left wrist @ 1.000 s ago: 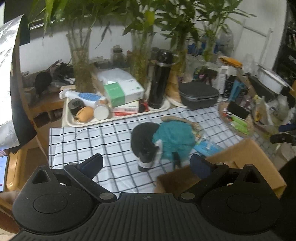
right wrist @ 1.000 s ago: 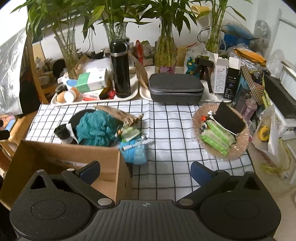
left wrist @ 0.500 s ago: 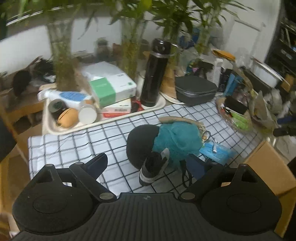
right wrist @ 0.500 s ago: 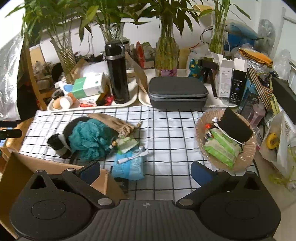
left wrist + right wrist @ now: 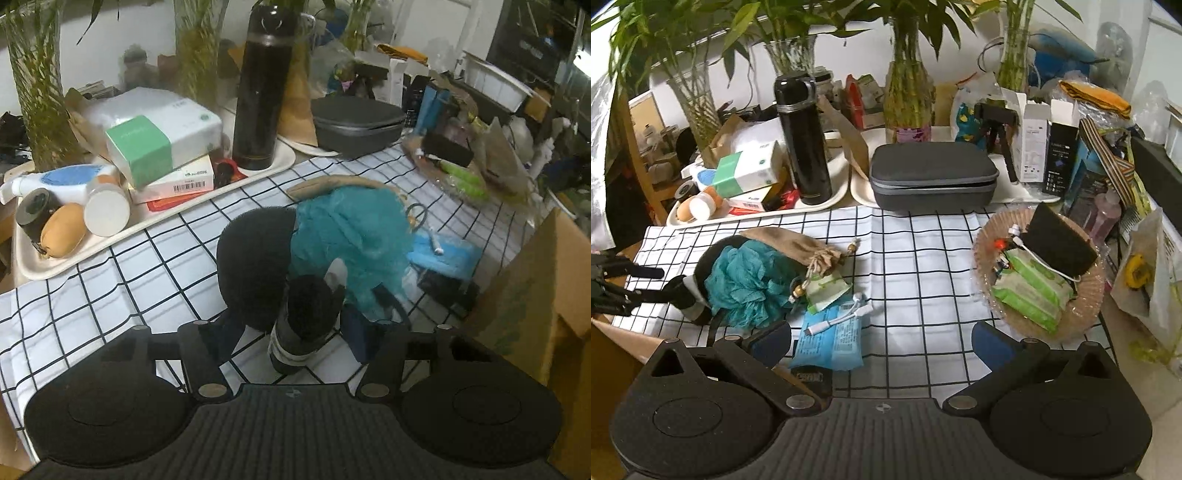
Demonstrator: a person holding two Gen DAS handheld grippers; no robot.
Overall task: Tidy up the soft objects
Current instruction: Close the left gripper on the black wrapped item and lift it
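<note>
Left gripper (image 5: 291,332) has just been closing — its jaws flank the rolled black sock (image 5: 304,321), contact unclear. Right gripper (image 5: 881,341) gapes empty, teal mesh pouf (image 5: 750,284) ahead-left.

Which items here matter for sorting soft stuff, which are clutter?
Job:
- rolled black sock, between left gripper fingers
- teal bath pouf
- tan drawstring pouch
- cardboard box

Clutter:
- black thermos
- grey zip case
- wet wipes
- white adapter cable

Left gripper (image 5: 293,334) pitched down, jaws just been closing around a rolled sock (image 5: 306,321); right gripper (image 5: 882,341) jaws wide apart.
</note>
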